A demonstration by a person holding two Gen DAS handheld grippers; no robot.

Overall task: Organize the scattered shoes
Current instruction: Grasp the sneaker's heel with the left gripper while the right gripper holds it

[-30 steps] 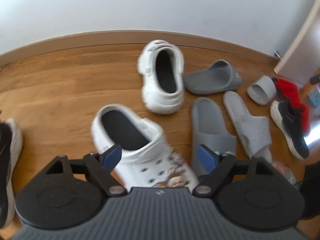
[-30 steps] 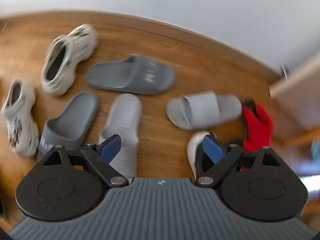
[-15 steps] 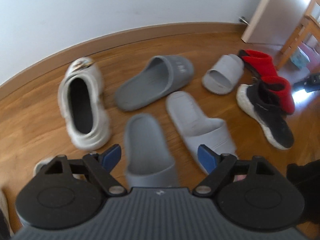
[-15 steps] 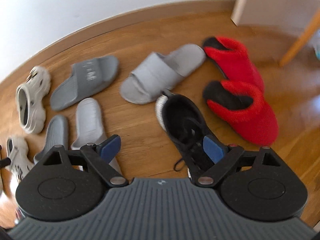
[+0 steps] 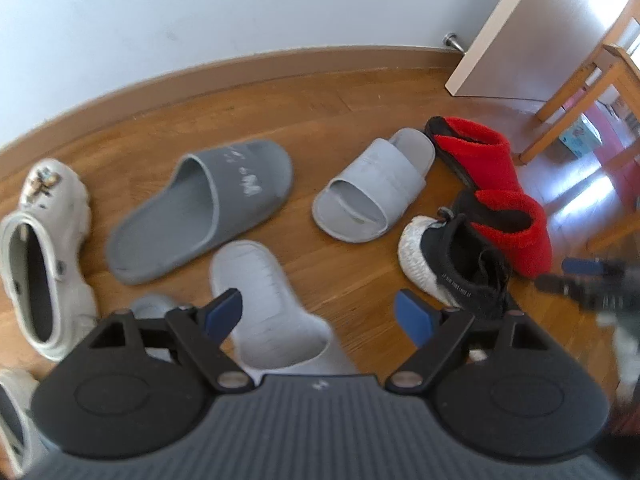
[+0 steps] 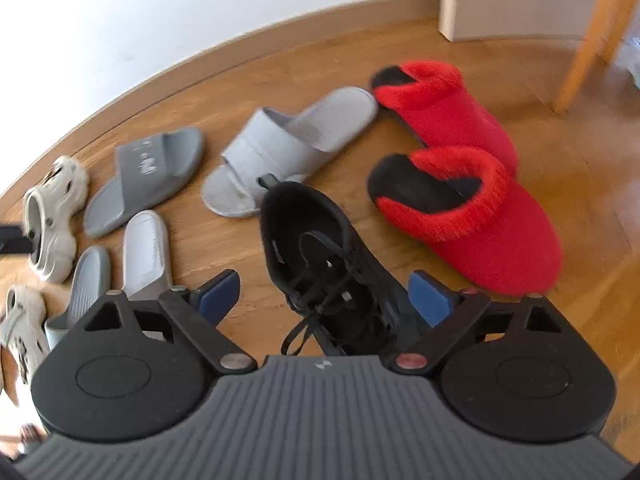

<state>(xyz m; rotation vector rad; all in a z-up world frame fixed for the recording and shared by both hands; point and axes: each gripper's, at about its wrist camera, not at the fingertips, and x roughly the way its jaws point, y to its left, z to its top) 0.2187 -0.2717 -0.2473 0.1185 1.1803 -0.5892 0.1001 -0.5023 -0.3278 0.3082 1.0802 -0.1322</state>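
below, the right gripper (image 6: 326, 292) fingers are opening astride the black sneaker (image 6: 320, 256); the left gripper (image 5: 320, 314) gapes wide over a light grey slide (image 5: 264, 300).

This is a room in a home, likely by an entry or hall. The wooden floor (image 5: 360, 92) of warm plank boards meets a plain white wall (image 5: 240, 8) along a wooden baseboard (image 5: 280, 60). At two o'clock a pale door (image 5: 532, 28) stands with a metal doorstop (image 5: 452, 39) beside it, and light wooden furniture legs (image 5: 576, 88) rise just beyond. House footwear lies about: red fuzzy slippers (image 6: 472, 200), grey slides (image 5: 200, 208), white clogs (image 5: 40, 256).
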